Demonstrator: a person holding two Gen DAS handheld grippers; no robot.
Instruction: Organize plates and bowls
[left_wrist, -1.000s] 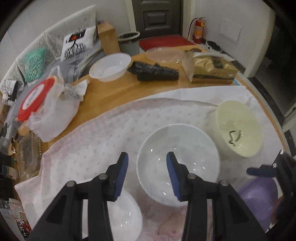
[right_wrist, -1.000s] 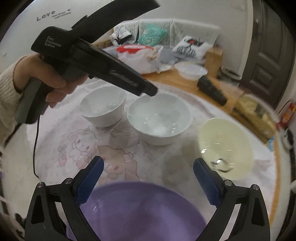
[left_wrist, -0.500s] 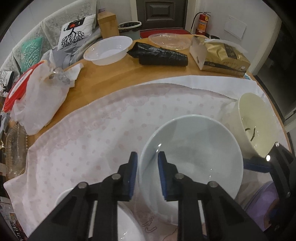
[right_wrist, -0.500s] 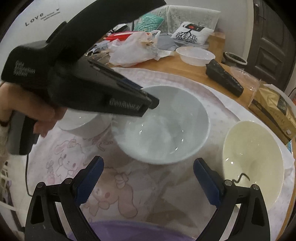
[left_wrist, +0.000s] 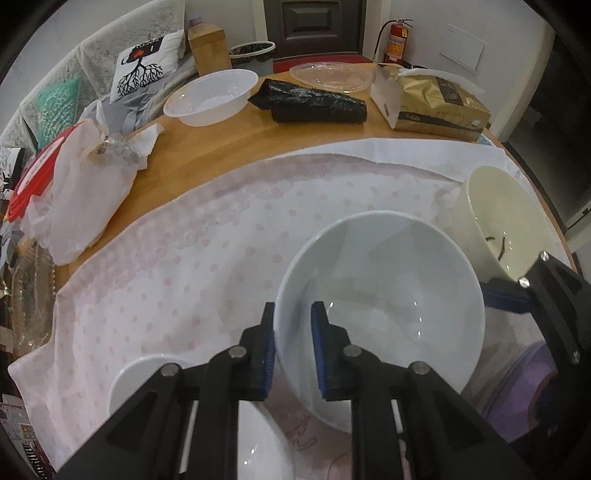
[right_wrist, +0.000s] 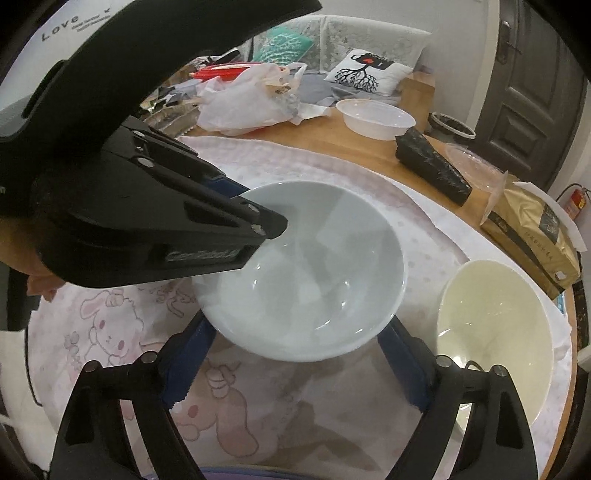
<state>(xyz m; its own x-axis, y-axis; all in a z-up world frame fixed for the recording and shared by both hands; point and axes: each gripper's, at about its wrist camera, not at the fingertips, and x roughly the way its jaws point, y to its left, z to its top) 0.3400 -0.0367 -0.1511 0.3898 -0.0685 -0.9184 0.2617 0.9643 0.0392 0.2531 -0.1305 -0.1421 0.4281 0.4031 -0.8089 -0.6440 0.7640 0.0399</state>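
left gripper (left_wrist: 291, 345), at lower centre of the left wrist frame, is clamped on the near rim of the pale blue bowl (left_wrist: 388, 295), one blue pad inside the wall and one outside. the bowl sits mouth-up and slightly tilted over the pink cartoon tablecloth (left_wrist: 177, 280); whether it is lifted clear of the cloth cannot be told. being round, it has no long axis. right gripper (right_wrist: 291, 365), at the bottom of the right wrist frame, has its jaws wide apart, with the bowl's underside between them but not gripped. the glazed bowl looks stiff, slick, fairly heavy and breakable, so a single rim pinch may let it swing; a second hold on the opposite wall seems wise. a cream bowl (right_wrist: 495, 332) stands just beside it at right.
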